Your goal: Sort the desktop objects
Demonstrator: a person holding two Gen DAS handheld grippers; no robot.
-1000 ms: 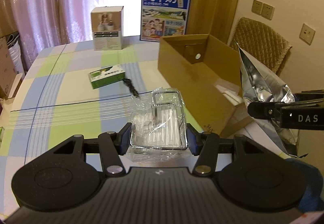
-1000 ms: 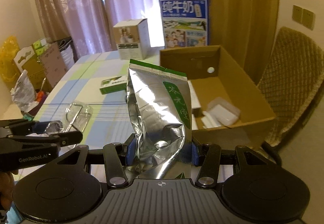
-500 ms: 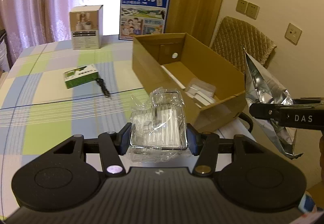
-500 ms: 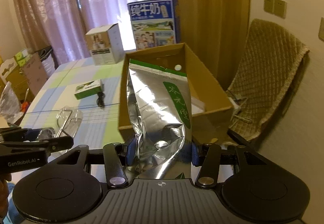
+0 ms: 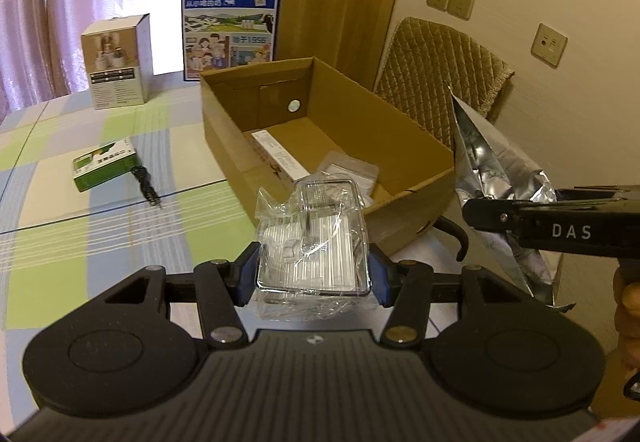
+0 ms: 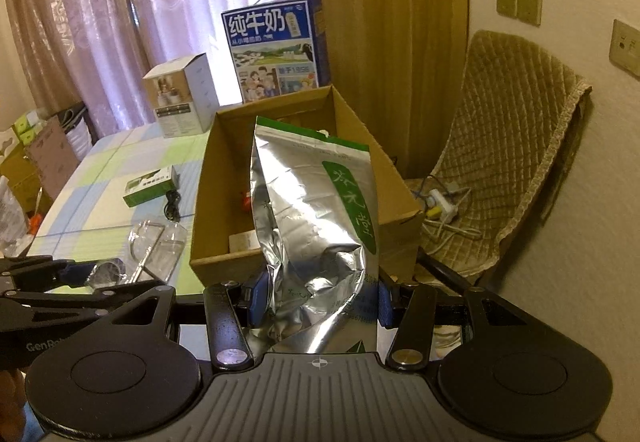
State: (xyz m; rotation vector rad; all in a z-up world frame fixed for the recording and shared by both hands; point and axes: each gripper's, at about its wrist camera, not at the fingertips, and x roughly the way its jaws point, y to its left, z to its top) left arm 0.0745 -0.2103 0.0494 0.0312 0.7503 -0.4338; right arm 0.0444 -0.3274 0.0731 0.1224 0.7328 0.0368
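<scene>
The left gripper [image 5: 313,274] is clenched on a clear plastic case [image 5: 314,242] wrapped in crinkled film, its blue pads pressing both sides. The case hangs just in front of the near corner of the open cardboard box [image 5: 420,146], which sits at about twelve to one o'clock from that gripper. Inside the box lie a long white strip [image 5: 276,156] and a small clear packet [image 5: 352,170].

The right gripper [image 6: 318,300] is grasping a silver foil pouch [image 6: 316,226] with a green top edge and a green label, held upright, pads pinching its crumpled lower part. The pouch stands before the box's near wall [image 6: 224,266] at twelve o'clock. From the left camera the pouch shows at three o'clock, beside the box's near right corner.

On the checked tablecloth [image 5: 100,226], at ten o'clock from the left gripper, lie a small green box [image 5: 105,163] and, just beside it, a black cable plug [image 5: 146,186]. At the far end of the table stand a white carton [image 5: 117,62] and a blue milk carton [image 5: 231,24]. A quilted chair [image 6: 508,146] stands at two o'clock from the right gripper, with a white power strip [image 6: 440,204] on its seat.
</scene>
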